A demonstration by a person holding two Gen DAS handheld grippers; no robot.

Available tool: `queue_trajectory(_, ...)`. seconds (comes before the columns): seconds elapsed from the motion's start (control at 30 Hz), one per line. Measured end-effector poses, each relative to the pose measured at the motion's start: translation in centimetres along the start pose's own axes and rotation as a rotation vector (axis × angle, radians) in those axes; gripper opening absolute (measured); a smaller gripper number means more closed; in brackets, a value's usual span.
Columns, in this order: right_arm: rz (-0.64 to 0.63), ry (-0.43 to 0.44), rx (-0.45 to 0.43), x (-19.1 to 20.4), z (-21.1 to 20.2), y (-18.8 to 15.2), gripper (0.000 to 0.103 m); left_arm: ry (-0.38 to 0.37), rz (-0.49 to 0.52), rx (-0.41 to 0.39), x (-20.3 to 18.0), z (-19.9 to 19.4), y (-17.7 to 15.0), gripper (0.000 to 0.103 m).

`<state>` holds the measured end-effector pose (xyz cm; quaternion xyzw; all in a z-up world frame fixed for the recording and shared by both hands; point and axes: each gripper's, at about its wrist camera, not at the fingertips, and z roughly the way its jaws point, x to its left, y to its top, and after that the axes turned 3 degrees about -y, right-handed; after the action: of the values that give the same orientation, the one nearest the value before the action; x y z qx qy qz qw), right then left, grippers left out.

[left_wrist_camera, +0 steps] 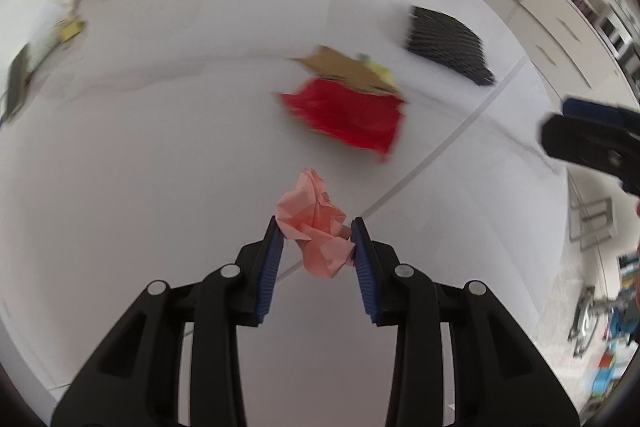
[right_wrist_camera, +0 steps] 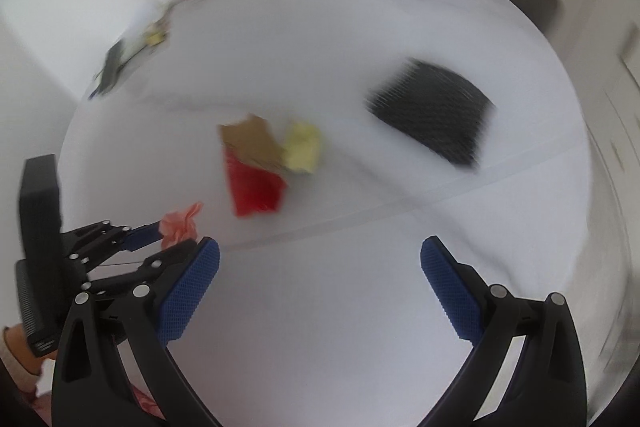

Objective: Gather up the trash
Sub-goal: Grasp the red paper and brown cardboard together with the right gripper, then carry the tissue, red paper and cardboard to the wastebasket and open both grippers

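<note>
Hand-held grippers both tilt steeply down over the white counter (left_wrist_camera: 140, 131). My left hand-held gripper (left_wrist_camera: 316, 233) is clamped on one crumpled pink paper ball (left_wrist_camera: 316, 227), pads pressing both sides. Ahead lie three scraps in one heap: red paper (left_wrist_camera: 348, 115), brown cardboard (left_wrist_camera: 344, 67) and, seemingly, yellow paper (right_wrist_camera: 302, 147); then one black mesh piece (left_wrist_camera: 448, 45). My right hand-held gripper (right_wrist_camera: 320, 259) gapes wide, empty.

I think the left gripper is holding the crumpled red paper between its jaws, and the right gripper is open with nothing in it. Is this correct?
Not quite. The left gripper holds the crumpled pink paper, as the left wrist view shows; the red paper lies on the table. The right gripper is indeed open with nothing in it.
</note>
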<state>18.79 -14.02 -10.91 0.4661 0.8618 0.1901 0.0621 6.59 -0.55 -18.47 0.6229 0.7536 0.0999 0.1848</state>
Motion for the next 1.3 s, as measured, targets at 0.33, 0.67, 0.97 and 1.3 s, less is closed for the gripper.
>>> queue_trajectory(0.33,-0.279,-0.008,0.076,6.4,7.8,5.4,0.066,0.064,-0.164,-0.036,5.9,-0.9,0.4,0.035)
queue_trajectory(0.67,-0.335,-0.082,0.098,7.3,11.0,5.6,0.039,0.062,-0.183,-0.045,6.4,-1.2,0.4,0.035)
queue_trajectory(0.97,-0.278,-0.032,0.081,6.3,10.5,6.4,0.010,0.070,-0.172,-0.044,5.7,-1.2,0.5,0.035)
queue_trajectory(1.3,-0.144,0.030,-0.022,3.3,2.1,2.4,0.010,0.045,-0.016,-0.065,1.1,-3.5,-0.2,0.035)
